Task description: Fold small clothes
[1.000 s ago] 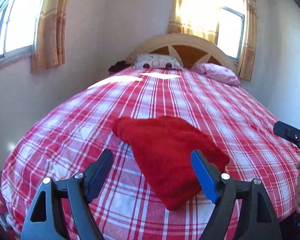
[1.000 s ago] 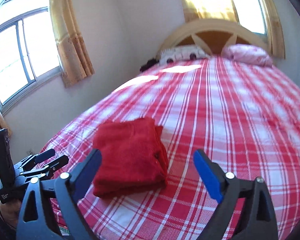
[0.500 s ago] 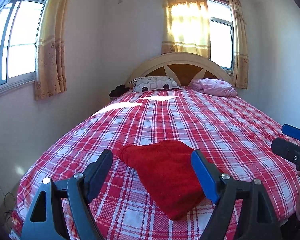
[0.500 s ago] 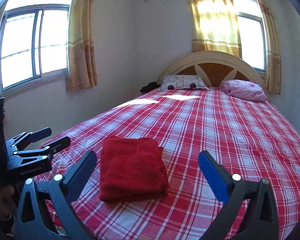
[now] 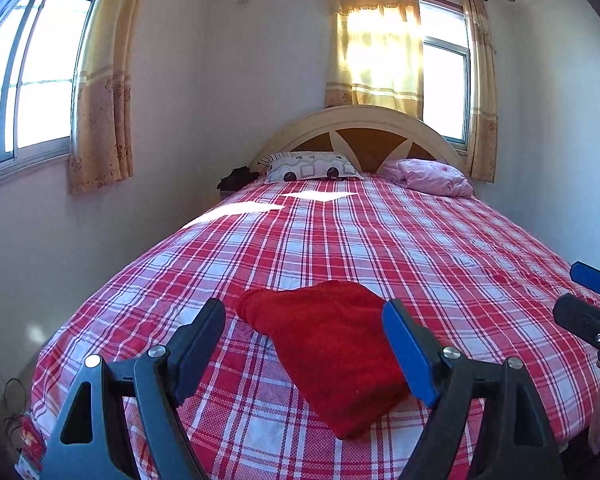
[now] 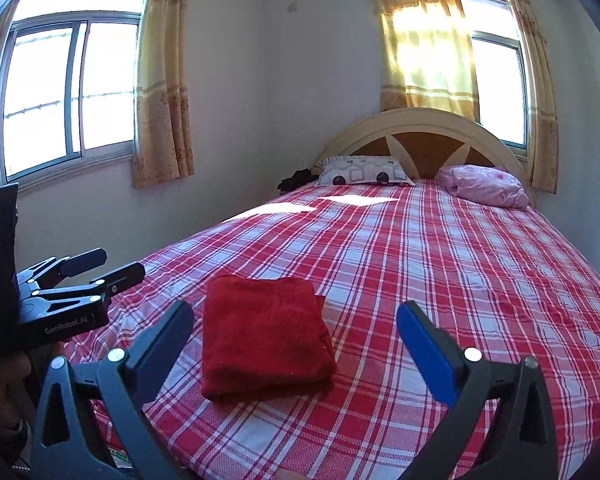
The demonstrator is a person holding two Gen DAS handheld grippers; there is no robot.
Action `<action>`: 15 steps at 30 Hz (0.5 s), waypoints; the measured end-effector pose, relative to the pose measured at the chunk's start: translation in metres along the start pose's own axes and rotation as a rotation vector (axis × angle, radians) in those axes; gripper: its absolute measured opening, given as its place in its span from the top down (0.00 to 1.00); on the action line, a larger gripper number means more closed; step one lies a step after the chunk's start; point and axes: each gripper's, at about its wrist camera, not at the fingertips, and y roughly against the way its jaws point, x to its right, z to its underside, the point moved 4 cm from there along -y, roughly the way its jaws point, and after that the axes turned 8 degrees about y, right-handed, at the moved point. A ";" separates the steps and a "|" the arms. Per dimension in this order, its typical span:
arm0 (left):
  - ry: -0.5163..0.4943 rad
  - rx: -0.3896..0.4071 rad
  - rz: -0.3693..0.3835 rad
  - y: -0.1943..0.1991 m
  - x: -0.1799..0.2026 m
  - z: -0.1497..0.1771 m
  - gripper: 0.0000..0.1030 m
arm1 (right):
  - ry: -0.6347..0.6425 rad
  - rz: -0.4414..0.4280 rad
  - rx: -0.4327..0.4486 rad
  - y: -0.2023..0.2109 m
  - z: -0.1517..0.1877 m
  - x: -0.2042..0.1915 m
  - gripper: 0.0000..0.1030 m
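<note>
Right wrist view: folded red cloth (image 6: 266,338) lies on the plaid bedspread (image 6: 440,264) near the bed's foot; patterned pillow (image 6: 362,171) and pink pillow (image 6: 484,186) rest at the headboard (image 6: 420,128). Right gripper (image 6: 294,344) jaws, just opened wider, stand fully apart and empty. Left gripper (image 5: 304,344) is wide, empty. Both views have tilted upward since earlier, showing more wall.

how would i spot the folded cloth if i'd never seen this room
Find the bed with the red and white checked cover. Near its foot, far from the two pillows at the headboard, lies the cloth. It is the only plain red thing there, thick and folded into a rough square.
</note>
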 end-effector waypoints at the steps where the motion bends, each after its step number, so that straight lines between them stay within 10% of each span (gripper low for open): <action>1: 0.002 -0.004 0.002 -0.001 0.000 0.000 0.21 | 0.000 -0.001 0.000 0.000 0.000 0.000 0.00; 15: -0.021 -0.023 0.008 -0.001 0.006 0.003 0.21 | -0.008 0.007 0.030 0.007 0.006 0.000 0.00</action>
